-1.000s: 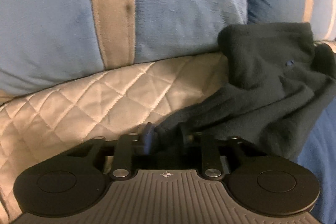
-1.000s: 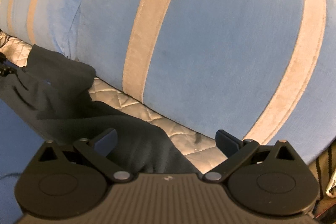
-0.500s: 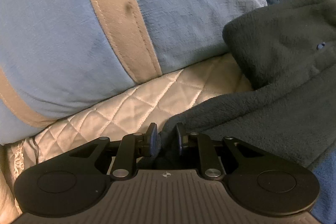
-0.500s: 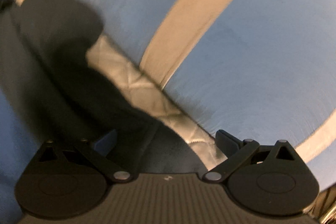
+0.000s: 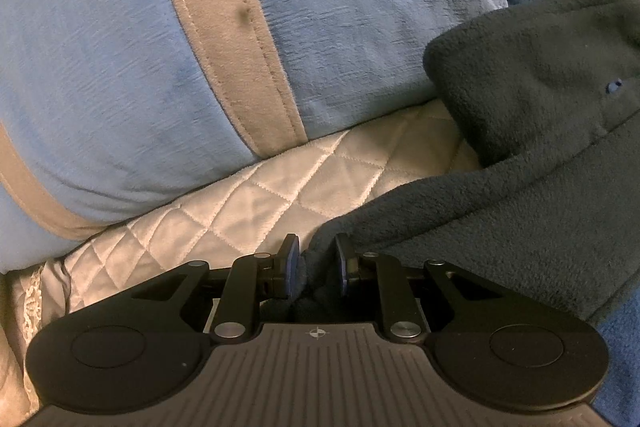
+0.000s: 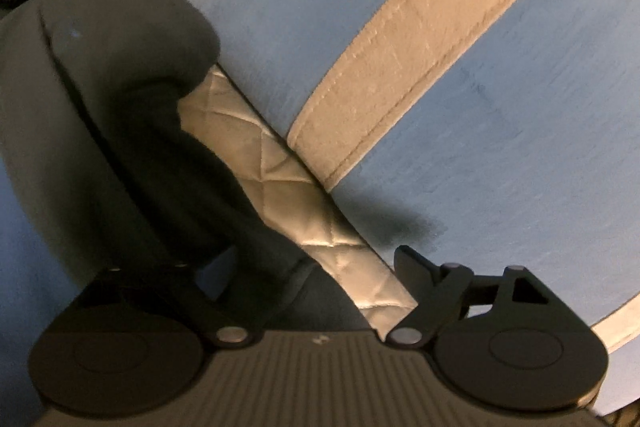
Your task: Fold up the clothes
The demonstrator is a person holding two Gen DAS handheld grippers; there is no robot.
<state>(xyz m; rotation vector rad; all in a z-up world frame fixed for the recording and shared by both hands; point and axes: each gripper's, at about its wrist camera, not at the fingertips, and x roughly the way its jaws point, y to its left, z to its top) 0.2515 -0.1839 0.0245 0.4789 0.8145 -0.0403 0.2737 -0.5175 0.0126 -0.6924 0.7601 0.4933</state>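
A dark grey fleece garment [image 5: 520, 187] lies on the bed against a pillow, its upper part folded over in a thick roll. My left gripper [image 5: 316, 259] is shut on the garment's near left corner, which is bunched between the two pads. In the right wrist view the same garment [image 6: 100, 87] fills the left side. My right gripper [image 6: 316, 267] is open wide and tilted, low over the garment's edge. Its right fingertip [image 6: 412, 263] shows clearly; the left one is lost against the dark cloth.
A big blue pillow [image 5: 120, 67] with beige stripes rises just behind the garment and also fills the right wrist view [image 6: 500, 127]. A cream quilted bedcover [image 5: 260, 195] lies under it. A blue sheet [image 5: 620, 367] shows at the lower right.
The left gripper kept its hold on the corner and shifted a little along the pillow. The right gripper rolled sideways and came down close to the garment's edge, still open.
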